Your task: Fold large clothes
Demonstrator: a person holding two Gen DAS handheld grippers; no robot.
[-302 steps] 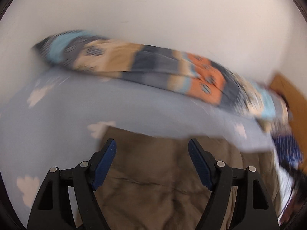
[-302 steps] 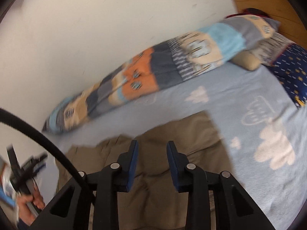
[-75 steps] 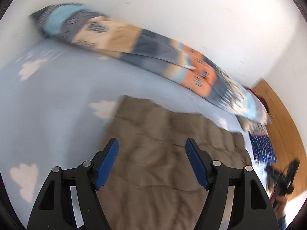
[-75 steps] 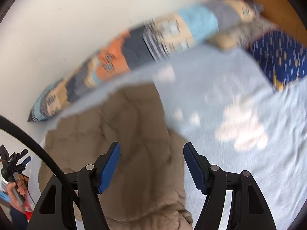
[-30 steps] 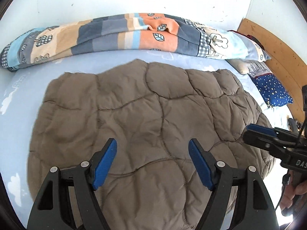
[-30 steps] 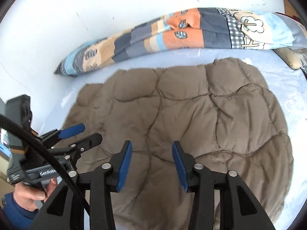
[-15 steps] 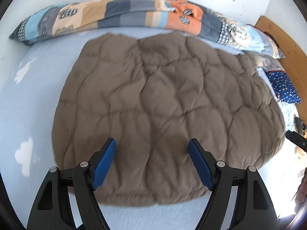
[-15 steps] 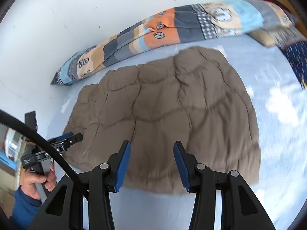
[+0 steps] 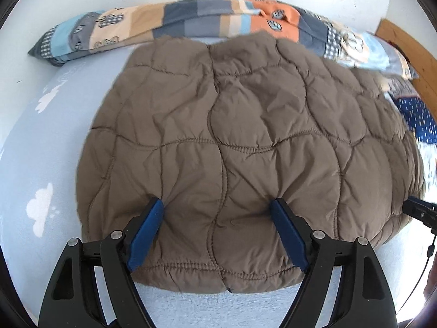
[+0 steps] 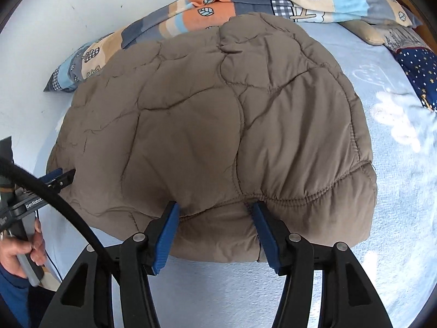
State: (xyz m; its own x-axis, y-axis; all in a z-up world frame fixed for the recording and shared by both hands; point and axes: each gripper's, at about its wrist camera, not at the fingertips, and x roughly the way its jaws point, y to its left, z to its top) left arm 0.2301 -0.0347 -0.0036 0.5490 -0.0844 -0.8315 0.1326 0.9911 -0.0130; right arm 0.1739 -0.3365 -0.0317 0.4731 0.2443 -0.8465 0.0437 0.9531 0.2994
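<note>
A: What has changed from half a second ago?

B: Both cameras sit closer to the brown quilted puffy jacket. It fills the middle of each frame now, and its near hem has come up between the fingers. It lies flat on the light blue cloud-print bed sheet, its far edge against the long patchwork bolster pillow along the white wall.

A: And the left gripper?

B: Its blue-padded fingers stand wide and are opening. The tips press into the padding near the hem, but they straddle the jacket without pinching it.

A: The right gripper?

B: Narrower, also opening. The hem bulges between its blue fingers; whether the pads touch it I cannot tell, and there is no grip on it.

A: What does one view show that the other lacks?

B: At the lower left, the right wrist view shows a person's hand in a dark blue sleeve on the left gripper's handle, and a black cable. The left wrist view shows only the tip of the right gripper at its right edge, plus a wooden headboard at upper right. Both catch the navy star-print pillow at the right.
</note>
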